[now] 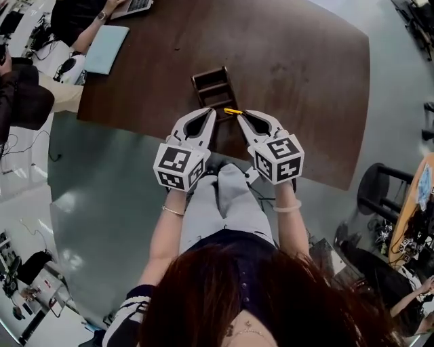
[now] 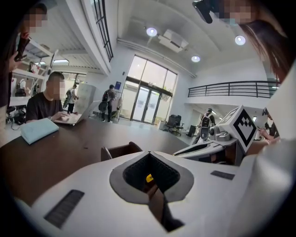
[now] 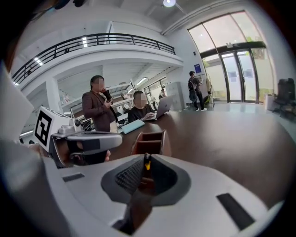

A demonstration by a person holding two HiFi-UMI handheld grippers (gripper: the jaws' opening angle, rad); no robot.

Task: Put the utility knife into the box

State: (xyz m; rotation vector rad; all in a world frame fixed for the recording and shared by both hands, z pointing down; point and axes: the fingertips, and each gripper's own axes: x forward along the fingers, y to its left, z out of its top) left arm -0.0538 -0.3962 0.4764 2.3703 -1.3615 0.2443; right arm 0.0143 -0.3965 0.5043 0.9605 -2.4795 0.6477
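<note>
A dark wooden box (image 1: pixel 212 87) with open compartments stands on the brown table (image 1: pixel 298 81), just beyond both grippers. The yellow utility knife (image 1: pixel 232 111) lies level between the two gripper tips, above the table near the box's near end. My right gripper (image 1: pixel 242 115) is shut on one end of it; the yellow tip (image 3: pixel 147 162) shows at its jaws, with the box (image 3: pixel 149 141) right behind. My left gripper (image 1: pixel 212 112) is shut, its tip close to the knife's other end. A bit of yellow (image 2: pixel 149 177) shows through its jaw opening, and the box (image 2: pixel 121 150) stands ahead.
A light blue notebook (image 1: pixel 106 49) and a laptop (image 1: pixel 132 7) lie at the table's far left, where a person sits. The table's near edge runs just under my grippers. A black stool (image 1: pixel 380 190) stands to the right on the floor.
</note>
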